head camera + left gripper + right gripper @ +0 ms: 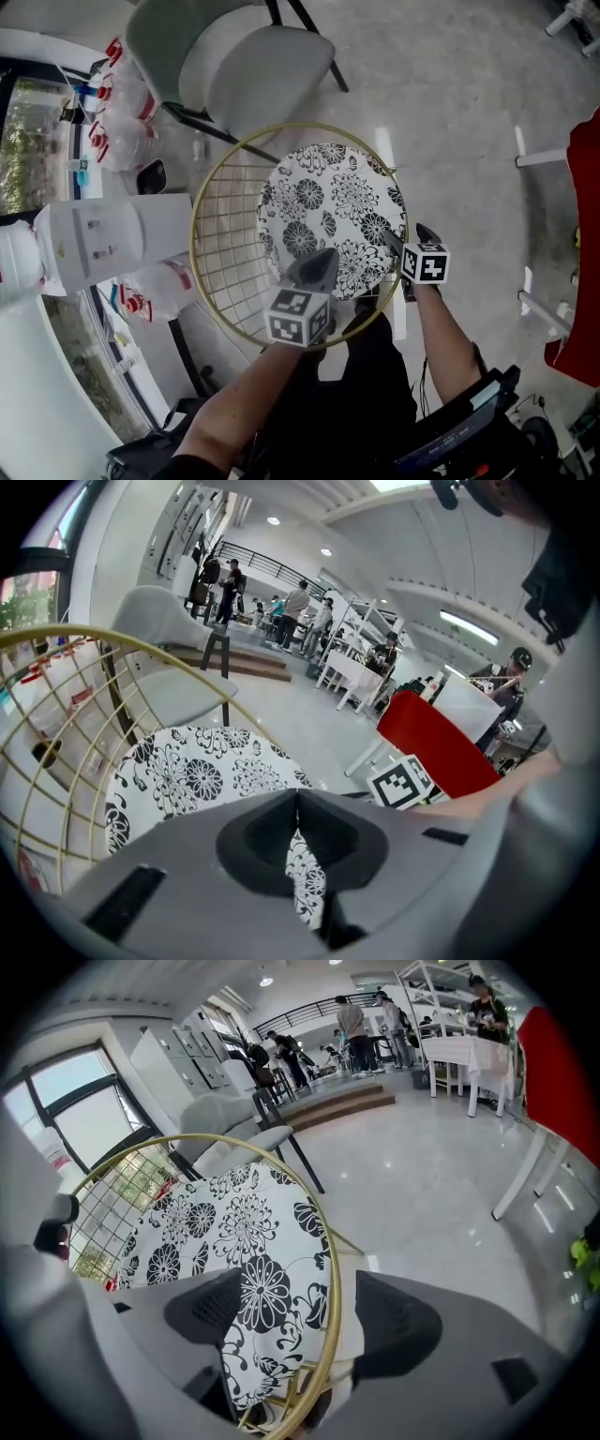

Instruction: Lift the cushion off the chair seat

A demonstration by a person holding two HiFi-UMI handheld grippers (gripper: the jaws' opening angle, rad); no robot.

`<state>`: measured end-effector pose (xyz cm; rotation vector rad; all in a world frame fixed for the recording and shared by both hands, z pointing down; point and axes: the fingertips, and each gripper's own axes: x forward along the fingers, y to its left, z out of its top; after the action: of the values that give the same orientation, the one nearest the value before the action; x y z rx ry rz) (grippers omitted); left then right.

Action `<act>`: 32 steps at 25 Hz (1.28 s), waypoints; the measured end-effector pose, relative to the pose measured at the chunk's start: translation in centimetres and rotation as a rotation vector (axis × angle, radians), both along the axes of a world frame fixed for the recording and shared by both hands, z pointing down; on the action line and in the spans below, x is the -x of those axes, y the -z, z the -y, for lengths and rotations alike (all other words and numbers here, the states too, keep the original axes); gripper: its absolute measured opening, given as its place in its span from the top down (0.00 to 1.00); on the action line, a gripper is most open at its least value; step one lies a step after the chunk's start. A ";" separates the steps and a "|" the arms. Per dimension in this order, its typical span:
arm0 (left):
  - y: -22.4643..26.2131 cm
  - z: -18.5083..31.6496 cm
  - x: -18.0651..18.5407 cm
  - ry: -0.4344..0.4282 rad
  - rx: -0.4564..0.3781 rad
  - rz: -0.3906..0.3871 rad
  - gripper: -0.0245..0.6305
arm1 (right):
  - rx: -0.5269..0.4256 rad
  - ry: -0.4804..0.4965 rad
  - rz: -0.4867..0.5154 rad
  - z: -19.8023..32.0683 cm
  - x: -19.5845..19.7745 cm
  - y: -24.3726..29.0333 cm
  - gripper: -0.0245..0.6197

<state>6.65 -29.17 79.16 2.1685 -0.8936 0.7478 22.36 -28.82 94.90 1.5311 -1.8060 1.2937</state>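
Cushion [333,211] flat on chair [220,234] seat — looks thin, soft, floppy. Pinch its near edge by gold rim [330,1269]: right hand-held gripper [300,1312] gapes above it, left hand-held gripper [298,803] closed.

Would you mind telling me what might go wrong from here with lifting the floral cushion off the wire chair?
The right tongs stand open astride both the edge of the cushion and the gold chair rim; closing here would likely clamp the rim too and jam the lift.
The left tongs are shut tip to tip over the cushion's near edge; unless they open, they would probably only press on it, leaving a one-sided lift.
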 end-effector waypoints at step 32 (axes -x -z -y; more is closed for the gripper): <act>0.5 -2.4 0.7 -0.080 -0.025 -0.009 0.95 | 0.146 -0.080 0.030 -3.3 -1.6 -6.0 0.54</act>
<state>5.93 -26.78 78.69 2.2394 -0.8198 0.7682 23.92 -25.52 100.91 1.5256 -1.6435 1.4599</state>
